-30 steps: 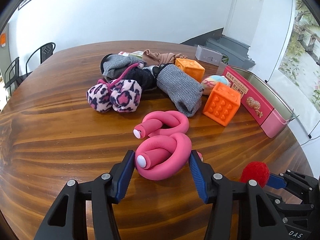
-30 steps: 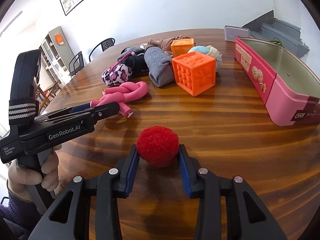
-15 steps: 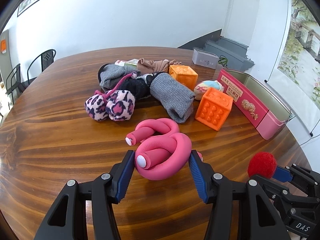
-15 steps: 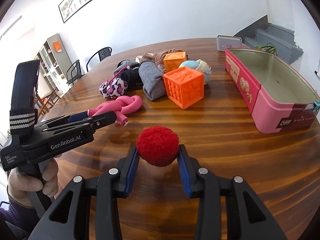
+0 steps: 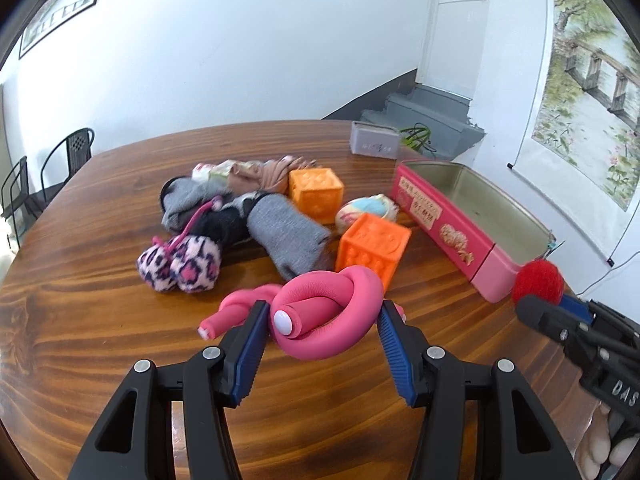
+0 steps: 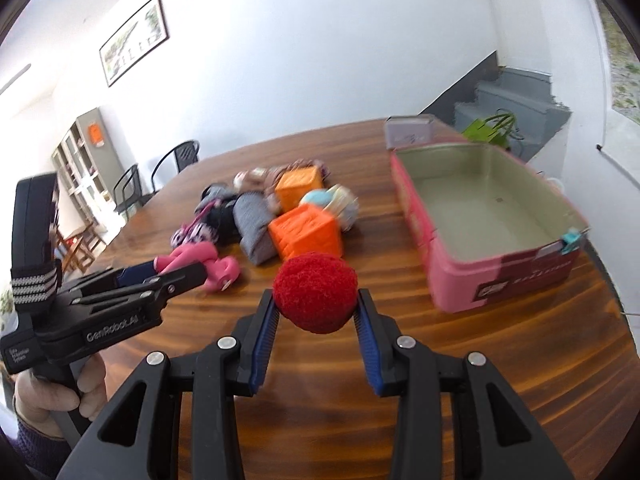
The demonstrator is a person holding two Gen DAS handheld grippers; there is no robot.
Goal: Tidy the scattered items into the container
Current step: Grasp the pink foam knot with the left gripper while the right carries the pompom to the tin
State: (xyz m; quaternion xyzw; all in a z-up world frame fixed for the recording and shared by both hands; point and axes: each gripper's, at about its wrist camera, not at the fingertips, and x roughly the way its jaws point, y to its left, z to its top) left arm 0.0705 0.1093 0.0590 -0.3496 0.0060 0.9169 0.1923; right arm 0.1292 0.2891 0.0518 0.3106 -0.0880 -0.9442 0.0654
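While both grippers are raised above the wooden table [image 5: 80,320], each is seen clenched on an item. A knotted pink foam roller [image 5: 328,316] is gripped between the blue pads of the left gripper [image 5: 322,330] and is held clear of the tabletop. A red pom-pom [image 6: 315,291] is grasped between the pads of the right gripper [image 6: 316,312], likewise off the surface.

The pink tin container [image 6: 504,276] is found to the right, its lid off and its metal interior exposed; no item is observed inside it. In the left wrist view the pom-pom is seen just near of the container's near corner.

Left of the container, a pile of items is noted on the table: a near orange cube [image 5: 372,246], a far orange cube [image 5: 316,192], a pastel ball [image 5: 366,210] between them, grey socks [image 5: 288,240], a brown cloth [image 5: 260,174] and a leopard-print pom-pom pair [image 5: 180,266]. A small grey box [image 5: 374,144] is recorded at the far edge of the table.
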